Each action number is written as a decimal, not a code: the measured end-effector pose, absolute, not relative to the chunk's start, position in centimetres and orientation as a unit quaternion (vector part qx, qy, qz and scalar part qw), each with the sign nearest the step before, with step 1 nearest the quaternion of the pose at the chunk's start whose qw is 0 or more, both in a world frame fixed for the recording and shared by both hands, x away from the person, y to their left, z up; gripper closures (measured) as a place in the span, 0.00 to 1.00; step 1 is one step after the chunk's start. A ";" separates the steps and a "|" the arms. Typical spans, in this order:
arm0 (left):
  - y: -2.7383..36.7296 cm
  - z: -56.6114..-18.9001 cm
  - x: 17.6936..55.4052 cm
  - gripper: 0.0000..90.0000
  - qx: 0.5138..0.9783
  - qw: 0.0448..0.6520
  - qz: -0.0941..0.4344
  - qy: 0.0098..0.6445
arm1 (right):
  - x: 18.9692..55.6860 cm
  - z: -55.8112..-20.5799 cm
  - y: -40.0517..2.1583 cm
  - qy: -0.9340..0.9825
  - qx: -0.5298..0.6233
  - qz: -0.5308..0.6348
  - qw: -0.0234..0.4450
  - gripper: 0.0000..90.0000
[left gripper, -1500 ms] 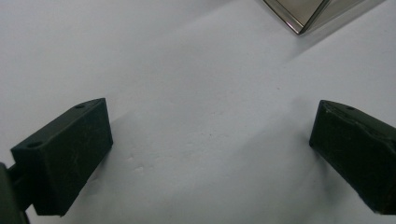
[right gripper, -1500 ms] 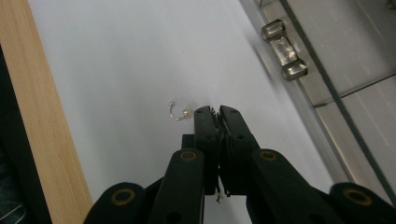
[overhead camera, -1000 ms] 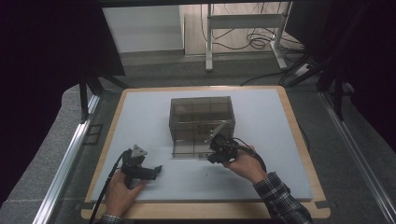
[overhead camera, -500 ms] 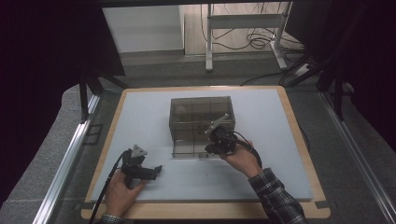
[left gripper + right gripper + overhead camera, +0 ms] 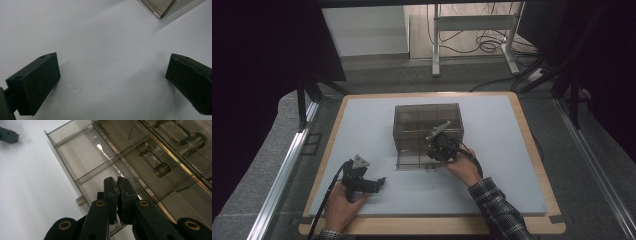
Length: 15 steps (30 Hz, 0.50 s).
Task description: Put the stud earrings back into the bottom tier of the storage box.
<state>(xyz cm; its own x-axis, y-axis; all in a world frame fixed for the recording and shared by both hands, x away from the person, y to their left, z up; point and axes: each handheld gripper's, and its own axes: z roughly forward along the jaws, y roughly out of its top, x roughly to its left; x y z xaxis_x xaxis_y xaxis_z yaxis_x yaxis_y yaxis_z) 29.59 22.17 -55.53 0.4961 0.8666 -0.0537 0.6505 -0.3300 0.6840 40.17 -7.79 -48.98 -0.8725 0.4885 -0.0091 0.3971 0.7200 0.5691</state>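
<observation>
Smoky clear drawer box [image 5: 427, 127] sat mid-board on the white board [image 5: 512, 150], slightly toward the far edge. Its bottom drawer [image 5: 82, 165] was pulled out toward the near edge, and looked empty where visible. Right gripper [image 5: 438, 148] was at the open drawer's front, jaws pressed together with nothing visible between them; in the right gripper view the tips [image 5: 117, 182] sat over the drawer's front wall. Left gripper [image 5: 379, 182] lay low near the board's near-left corner, jaws wide apart over bare board, holding nothing. Box corner [image 5: 162, 7] was visible well ahead of it.
</observation>
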 end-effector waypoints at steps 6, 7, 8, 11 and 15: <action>22.2 -55.5 29.6 0.00 0.799 0.331 0.163 0.475 | 40.7 -49.8 -7.8 0.923 0.245 0.286 0.083 0.94; 22.2 -55.5 29.6 0.00 0.799 0.331 0.163 0.475 | 40.7 -50.0 -7.8 0.922 0.247 0.285 0.084 0.94; 22.2 -55.5 29.6 0.00 0.799 0.331 0.163 0.475 | 40.8 -50.2 -7.8 0.922 0.248 0.284 0.084 0.94; 22.2 -55.5 29.6 0.00 0.799 0.331 0.163 0.475 | 40.9 -50.5 -7.8 0.922 0.249 0.284 0.083 0.94; 22.2 -55.5 29.6 0.00 0.799 0.331 0.163 0.475 | 41.1 -51.0 -7.6 0.923 0.248 0.282 0.080 0.92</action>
<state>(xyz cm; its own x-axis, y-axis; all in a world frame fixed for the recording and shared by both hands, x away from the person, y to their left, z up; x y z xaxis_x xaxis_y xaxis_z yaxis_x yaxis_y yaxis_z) 29.59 22.17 -55.53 0.4957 0.8668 -0.0539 0.6503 -0.3293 0.6846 41.09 -7.61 -51.00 -0.8638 0.5038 -0.0072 0.4136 0.7171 0.5610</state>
